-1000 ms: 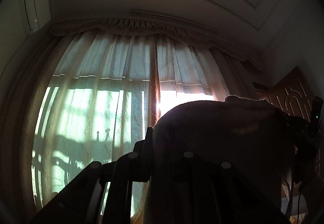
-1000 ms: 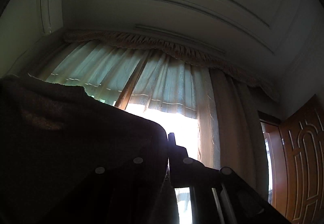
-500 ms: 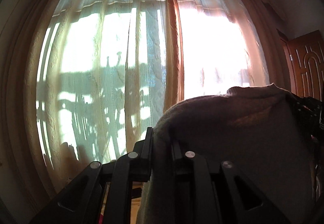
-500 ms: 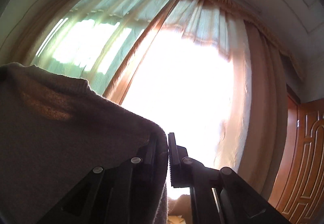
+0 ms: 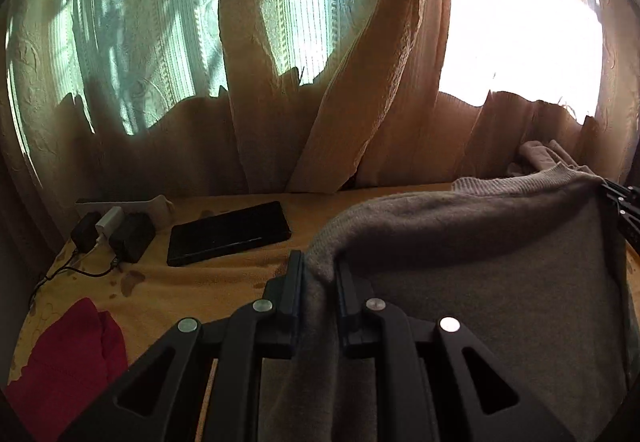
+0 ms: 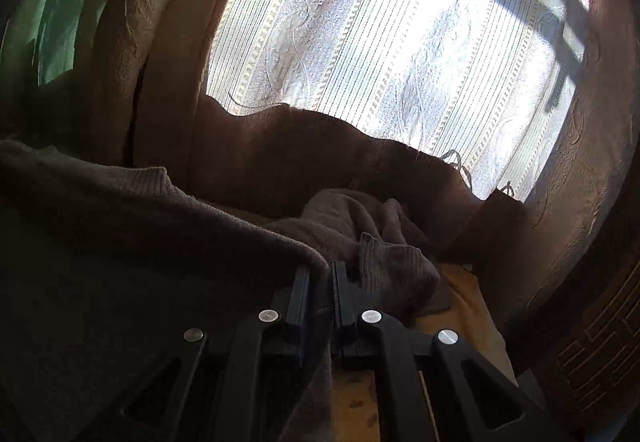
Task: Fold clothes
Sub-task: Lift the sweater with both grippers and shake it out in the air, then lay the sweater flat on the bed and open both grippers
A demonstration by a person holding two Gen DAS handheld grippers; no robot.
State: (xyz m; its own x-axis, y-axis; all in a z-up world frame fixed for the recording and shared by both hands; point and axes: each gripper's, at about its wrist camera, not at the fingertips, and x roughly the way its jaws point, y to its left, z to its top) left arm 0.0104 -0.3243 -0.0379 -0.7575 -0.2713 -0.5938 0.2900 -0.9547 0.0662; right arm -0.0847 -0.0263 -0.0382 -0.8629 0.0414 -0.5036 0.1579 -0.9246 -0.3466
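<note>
Both the left gripper [image 5: 319, 274] and right gripper [image 6: 320, 280] pinch the brown sweater [image 5: 500, 274]; its bunched sleeve [image 6: 384, 254] might fold crooked.

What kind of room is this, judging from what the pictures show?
Probably a bedroom at home. Long curtains hang over a sunlit window, a yellow patterned bedspread covers a soft surface, and a power strip with chargers lies beside a black tablet.

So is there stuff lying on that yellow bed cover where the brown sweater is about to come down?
Partly. The brown sweater hangs between both grippers; under it its own bunched sleeve lies. The black tablet and chargers sit off to the left.
</note>
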